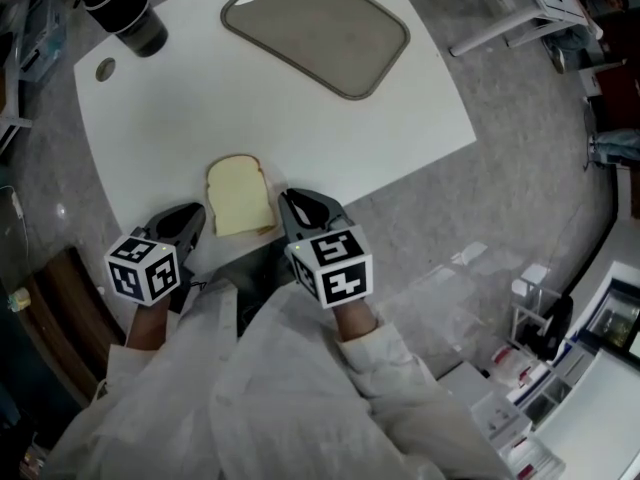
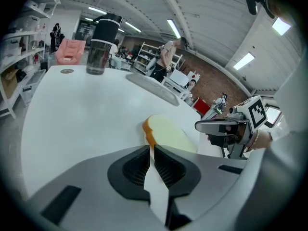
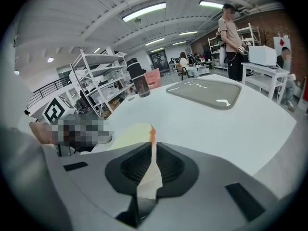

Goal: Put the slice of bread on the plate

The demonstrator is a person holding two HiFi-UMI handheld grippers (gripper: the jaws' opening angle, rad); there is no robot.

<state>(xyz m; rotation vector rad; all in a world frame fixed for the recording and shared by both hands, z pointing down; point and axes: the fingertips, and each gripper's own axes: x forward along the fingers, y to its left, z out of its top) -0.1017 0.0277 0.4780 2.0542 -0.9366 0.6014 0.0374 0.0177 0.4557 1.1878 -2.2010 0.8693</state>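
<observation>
A slice of bread (image 1: 240, 196) with a pale face and brown crust lies flat near the front edge of the white table (image 1: 180, 118). The plate, a grey rounded tray (image 1: 315, 28), sits at the far side. My left gripper (image 1: 196, 215) is just left of the bread and my right gripper (image 1: 291, 201) just right of it, both low at the table's edge. Both are shut with nothing held. From the left gripper (image 2: 150, 148) the bread (image 2: 168, 134) lies ahead to the right. From the right gripper (image 3: 153, 146) the bread (image 3: 130, 134) lies ahead to the left, the tray (image 3: 207, 93) beyond.
A dark tumbler (image 1: 125, 8) stands at the table's far left corner, with a small round cap (image 1: 105, 68) beside it. Grey floor surrounds the table; shelves and bins (image 1: 530, 368) stand at the lower right. People and racks show far off in the gripper views.
</observation>
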